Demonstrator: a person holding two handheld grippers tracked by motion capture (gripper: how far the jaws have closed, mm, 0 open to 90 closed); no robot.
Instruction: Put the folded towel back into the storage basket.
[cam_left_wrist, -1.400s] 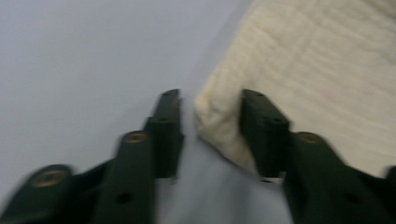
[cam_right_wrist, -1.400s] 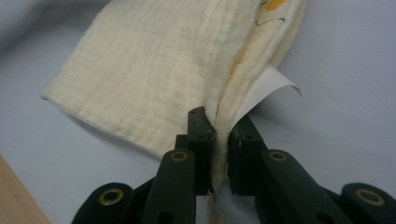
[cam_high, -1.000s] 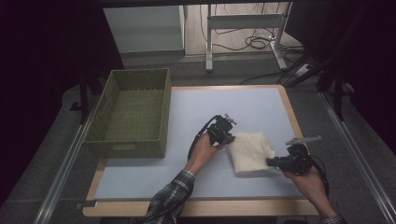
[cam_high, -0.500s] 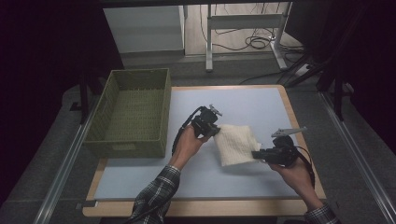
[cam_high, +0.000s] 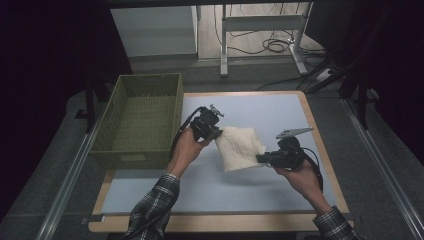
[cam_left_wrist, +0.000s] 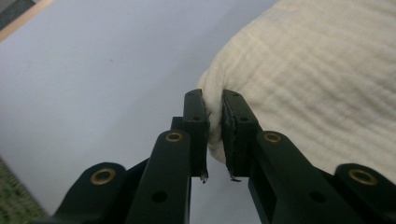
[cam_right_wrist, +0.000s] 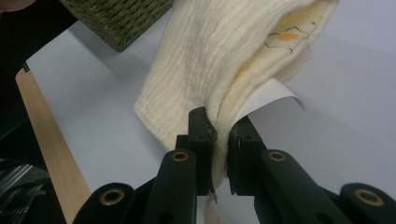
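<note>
A folded cream cloth (cam_high: 239, 148) hangs lifted above the pale blue mat (cam_high: 270, 110), held between both grippers. My left gripper (cam_high: 214, 134) is shut on the cloth's left edge; in the left gripper view its jaws pinch a fold of the cloth (cam_left_wrist: 317, 70) at the gripper tips (cam_left_wrist: 213, 114). My right gripper (cam_high: 261, 158) is shut on the cloth's right edge. In the right gripper view the layered cloth (cam_right_wrist: 210, 60), with a small orange print and a white tag, rises from between the tips (cam_right_wrist: 219, 133).
A green woven basket (cam_high: 116, 111) stands empty at the left of the mat, close to the left hand; its corner (cam_right_wrist: 116, 18) appears in the right gripper view. The wooden table edge (cam_high: 320, 145) frames the mat. Cables and metal legs lie beyond the table.
Both hands have carried the cloth leftward toward the basket and lifted it off the mat. Both grips have stayed the same.
</note>
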